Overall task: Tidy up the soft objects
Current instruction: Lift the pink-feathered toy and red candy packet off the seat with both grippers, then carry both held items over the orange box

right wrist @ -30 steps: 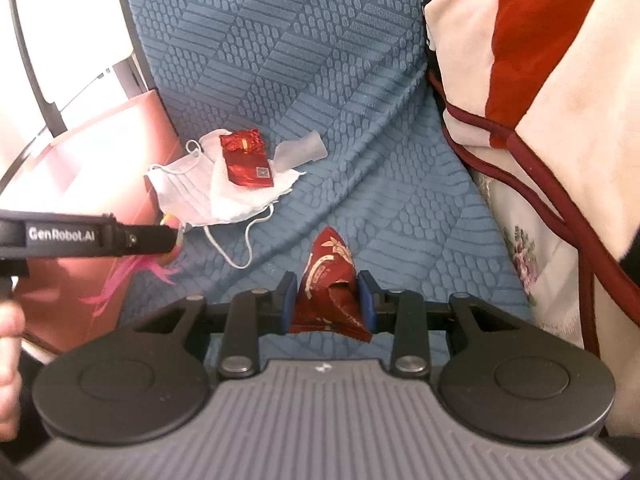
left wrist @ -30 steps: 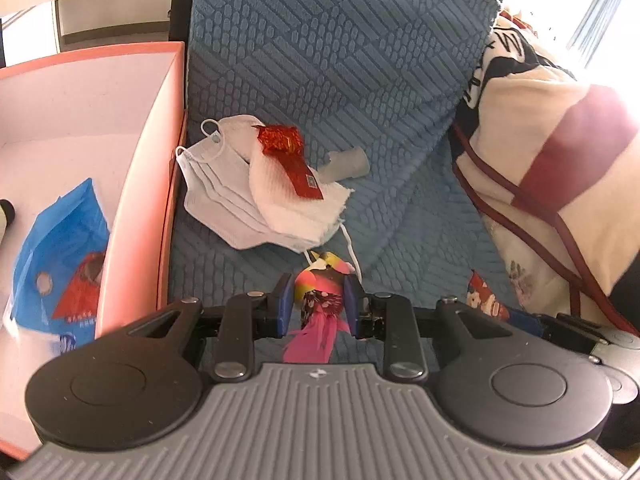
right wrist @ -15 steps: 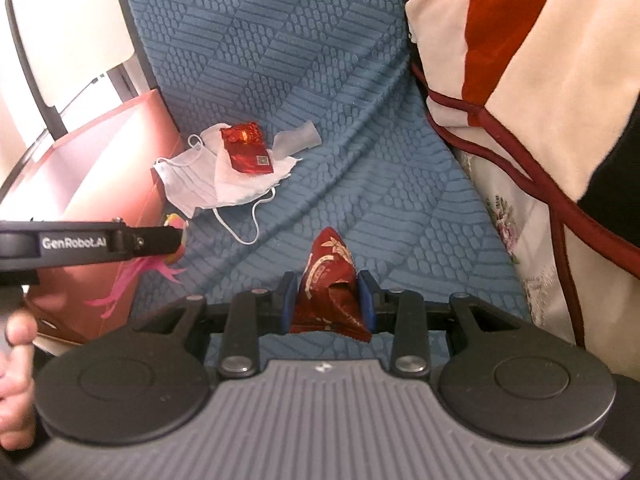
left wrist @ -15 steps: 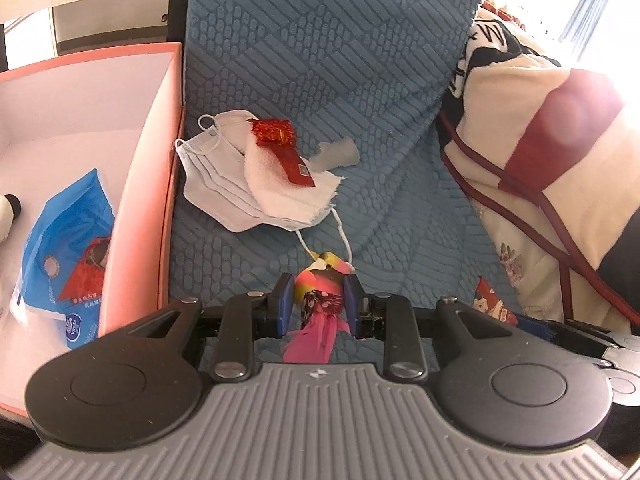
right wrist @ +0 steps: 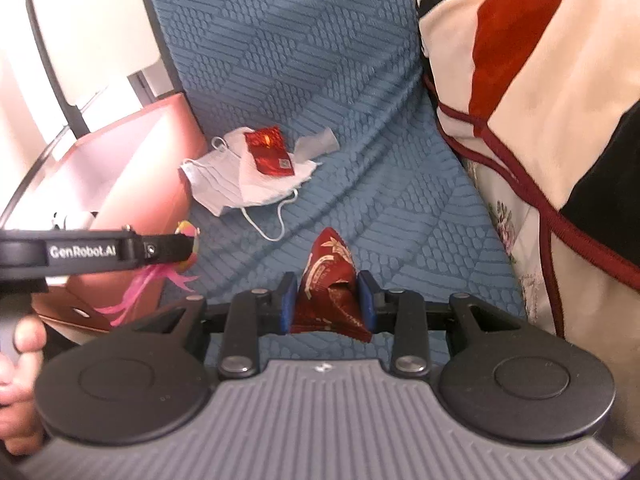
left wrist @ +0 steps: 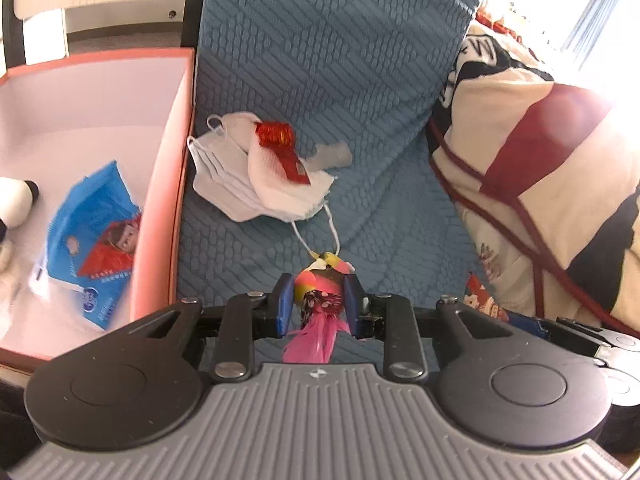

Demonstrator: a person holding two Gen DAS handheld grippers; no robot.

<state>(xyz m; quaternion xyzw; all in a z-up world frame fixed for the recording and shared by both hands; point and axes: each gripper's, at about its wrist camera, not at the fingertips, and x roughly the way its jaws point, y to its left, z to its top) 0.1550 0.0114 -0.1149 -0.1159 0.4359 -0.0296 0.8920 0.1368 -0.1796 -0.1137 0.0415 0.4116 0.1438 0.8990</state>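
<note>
Both grippers now higher over the sofa, left gripper (left wrist: 319, 301) clamped on one feather toy (left wrist: 318, 294), right gripper (right wrist: 327, 299) on one red pouch (right wrist: 330, 292).

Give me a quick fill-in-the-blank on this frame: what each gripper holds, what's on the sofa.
1. The left gripper is shut on a toy with pink ____.
2. The right gripper is shut on a dark ____ pouch.
3. The shiny red packet lies on a white ____.
4. The blue pack lies inside the ____ box.

Answers: feathers; red; tissue; pink
</note>
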